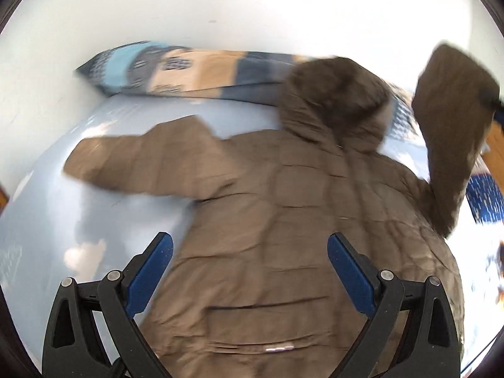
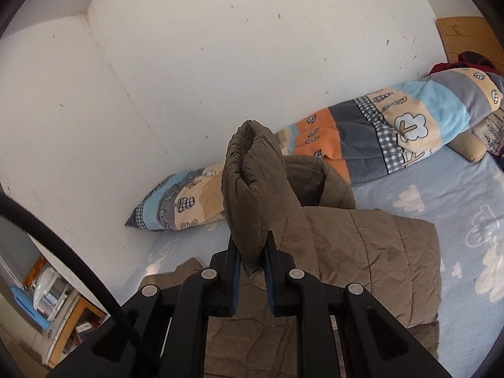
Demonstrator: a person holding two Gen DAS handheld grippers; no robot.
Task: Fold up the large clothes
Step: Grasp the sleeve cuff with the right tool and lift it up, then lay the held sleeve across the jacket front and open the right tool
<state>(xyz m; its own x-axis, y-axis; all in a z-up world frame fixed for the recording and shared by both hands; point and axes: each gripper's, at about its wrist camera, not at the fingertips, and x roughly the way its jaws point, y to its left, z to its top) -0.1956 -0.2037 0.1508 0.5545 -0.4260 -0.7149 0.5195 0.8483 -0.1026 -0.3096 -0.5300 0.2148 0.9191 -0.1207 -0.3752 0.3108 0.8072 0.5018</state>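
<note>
A brown quilted hooded jacket (image 1: 283,208) lies back up on a light blue bed sheet (image 1: 63,208). Its left sleeve (image 1: 148,160) is spread out flat and its hood (image 1: 334,100) points toward the wall. My left gripper (image 1: 250,252) is open and empty, hovering above the jacket's lower back. My right gripper (image 2: 252,249) is shut on the jacket's right sleeve (image 2: 255,189) and holds it raised above the bed. The raised sleeve also shows in the left wrist view (image 1: 453,119).
A patchwork rolled blanket (image 2: 362,138) lies along the white wall (image 2: 220,47) at the back of the bed. A wooden headboard (image 2: 466,34) stands at the far right. A shelf with items (image 2: 53,299) sits left of the bed.
</note>
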